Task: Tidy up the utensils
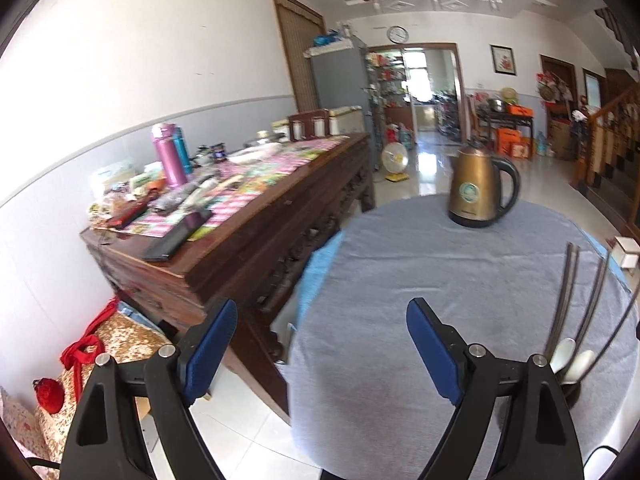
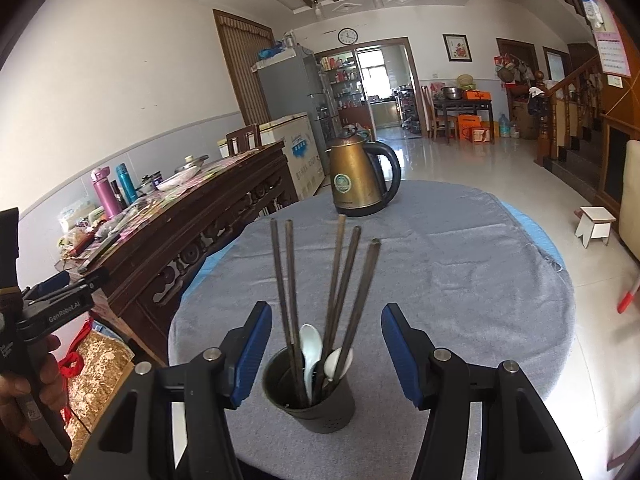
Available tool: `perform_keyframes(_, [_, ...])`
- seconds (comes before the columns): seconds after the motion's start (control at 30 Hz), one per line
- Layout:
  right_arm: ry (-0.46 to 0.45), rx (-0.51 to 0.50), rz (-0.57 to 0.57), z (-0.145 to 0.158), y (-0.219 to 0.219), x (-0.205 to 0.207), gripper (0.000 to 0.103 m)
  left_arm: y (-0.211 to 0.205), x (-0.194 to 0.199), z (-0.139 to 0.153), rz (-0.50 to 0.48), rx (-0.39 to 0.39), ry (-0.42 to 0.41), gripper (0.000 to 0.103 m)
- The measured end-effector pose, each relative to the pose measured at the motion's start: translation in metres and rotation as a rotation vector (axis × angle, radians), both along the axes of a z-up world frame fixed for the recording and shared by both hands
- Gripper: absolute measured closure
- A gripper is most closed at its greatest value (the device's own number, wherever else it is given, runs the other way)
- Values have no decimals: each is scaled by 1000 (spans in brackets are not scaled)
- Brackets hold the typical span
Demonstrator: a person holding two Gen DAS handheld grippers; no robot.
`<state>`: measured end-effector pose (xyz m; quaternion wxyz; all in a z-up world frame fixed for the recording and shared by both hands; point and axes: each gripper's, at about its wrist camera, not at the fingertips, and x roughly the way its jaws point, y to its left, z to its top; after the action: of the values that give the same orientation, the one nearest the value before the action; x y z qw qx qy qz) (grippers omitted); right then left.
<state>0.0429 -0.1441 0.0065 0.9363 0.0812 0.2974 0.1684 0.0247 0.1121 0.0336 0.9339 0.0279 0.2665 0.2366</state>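
A dark utensil cup (image 2: 316,404) stands on the grey-clothed round table (image 2: 460,280) near its front edge. Several dark chopsticks (image 2: 280,280) and two white spoons (image 2: 310,340) stick up out of it. My right gripper (image 2: 326,312) is open, its blue pads on either side of the cup and a little above it, touching nothing. My left gripper (image 1: 322,312) is open and empty over the table's left edge. In the left wrist view the chopsticks (image 1: 564,296) and spoons (image 1: 564,354) show at the far right, with the cup mostly hidden behind the finger.
A bronze electric kettle (image 2: 356,180) stands at the table's far side. A cluttered dark wooden sideboard (image 1: 240,232) runs along the wall to the left. A hand (image 2: 24,380) grips the left tool at the frame's left edge. A small white stool (image 2: 596,224) stands on the floor to the right.
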Motion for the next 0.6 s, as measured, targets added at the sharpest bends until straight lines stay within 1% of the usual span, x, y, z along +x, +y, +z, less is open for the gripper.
perform_keyframes(0.1, [9,5,19,1,8,-1,42,8,-9,5,19,-3,-10,16])
perform_keyframes(0.2, [15,-12,24,2,15,-5,42,7,-19,7,-6,-5,-8,16])
perform_keyframes(0.23, [20,-9,22,4,15,-7,42,5,-22,8,-19,-7,-6,16])
perform_keyframes(0.33, [38,13,-1,10,8,-13,42,-9,-34,11,-99,-32,-4,16])
perform_keyframes(0.47, [26,-4,-31,21,2,-29,41,-34,-49,17,-185,-18,-16,16])
perform_keyframes(0.6, [31,-11,-36,27,-2,-45,40,-48,-59,24,-214,-3,-33,16])
